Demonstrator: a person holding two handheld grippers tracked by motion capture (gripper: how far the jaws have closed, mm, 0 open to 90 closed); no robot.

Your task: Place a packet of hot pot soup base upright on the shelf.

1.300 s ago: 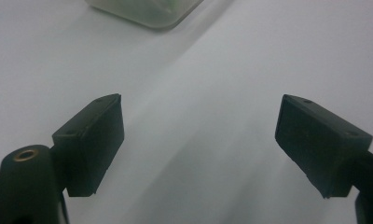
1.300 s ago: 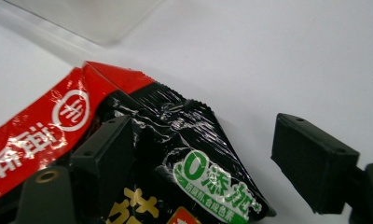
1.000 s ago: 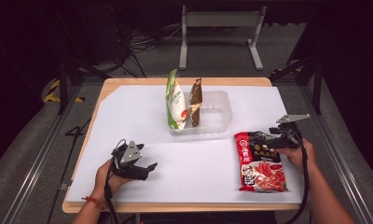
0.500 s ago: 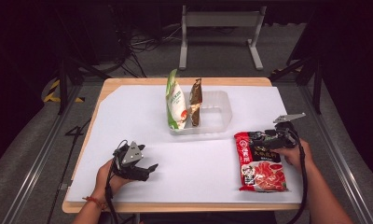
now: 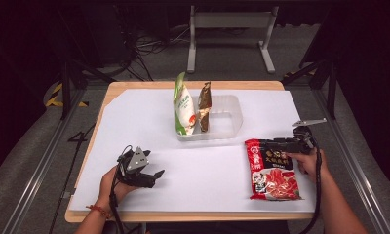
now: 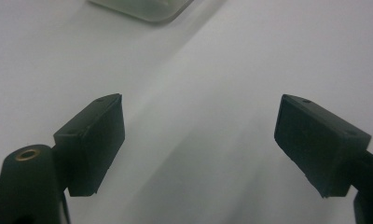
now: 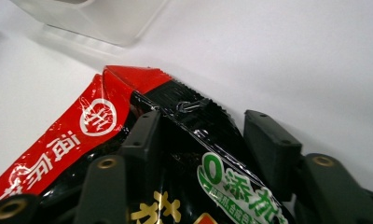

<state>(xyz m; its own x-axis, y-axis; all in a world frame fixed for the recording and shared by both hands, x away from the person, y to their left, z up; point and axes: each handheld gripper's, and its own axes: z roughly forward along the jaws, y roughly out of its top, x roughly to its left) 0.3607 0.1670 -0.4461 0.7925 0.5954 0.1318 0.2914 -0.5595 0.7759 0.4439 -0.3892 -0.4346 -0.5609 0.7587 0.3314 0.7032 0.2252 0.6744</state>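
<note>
Since the earlier frame, only the right tool (image 5: pixel 285 145) has changed: its jaws have just been closing, and the top edge of the red noodle packet (image 5: pixel 272 170) now sits between them. In the right gripper view the right tool (image 7: pixel 201 128) has its jaws pinching the crinkled seal of the packet (image 7: pixel 128 116), so it looks clenched on it. The packet lies flat on the table (image 5: pixel 134 122) at about 4 o'clock, just below the clear tray (image 5: pixel 232 117), where a green-and-white bag (image 5: pixel 183 107) and a brown pouch (image 5: pixel 204 105) stand upright. The left tool (image 5: pixel 146 175) rests at 8 o'clock, released, jaws wide and empty. Risk: the bite is shallow on slick film, so a quick lift could let the packet slide out or swing into the standing bags.
</note>
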